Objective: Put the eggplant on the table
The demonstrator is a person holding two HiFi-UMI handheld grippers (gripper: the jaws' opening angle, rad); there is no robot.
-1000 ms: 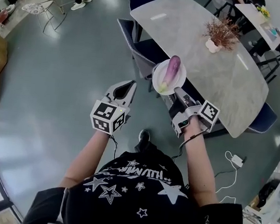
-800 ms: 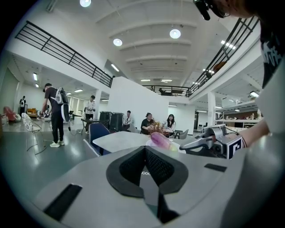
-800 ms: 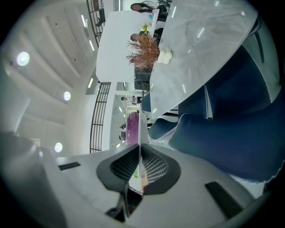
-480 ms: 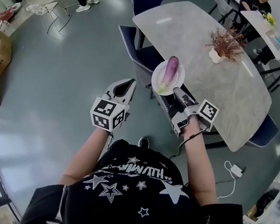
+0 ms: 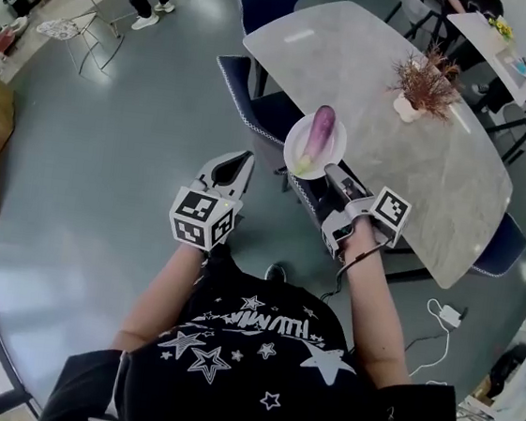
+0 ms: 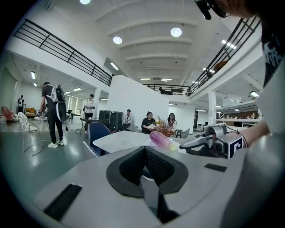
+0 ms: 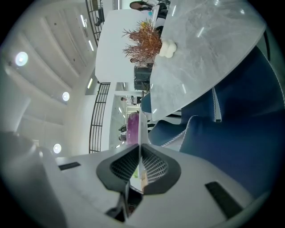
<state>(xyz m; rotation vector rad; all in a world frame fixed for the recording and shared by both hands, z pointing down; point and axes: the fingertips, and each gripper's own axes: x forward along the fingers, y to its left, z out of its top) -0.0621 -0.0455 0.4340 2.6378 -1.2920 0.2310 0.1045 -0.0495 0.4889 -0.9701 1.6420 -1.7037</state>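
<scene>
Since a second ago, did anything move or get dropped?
Hardly anything. The view drifted a little, so the table sits slightly differently in the picture. Nothing was let go: the right hand-held gripper still pinches the rim of the white plate, with the eggplant lying on it by the table's edge. The left hand-held gripper stays shut and empty.

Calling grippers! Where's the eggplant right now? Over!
Right gripper shut on white plate rim; left gripper shut, empty. Eggplant on plate, held by table edge, not down. Blue chair underneath.
</scene>
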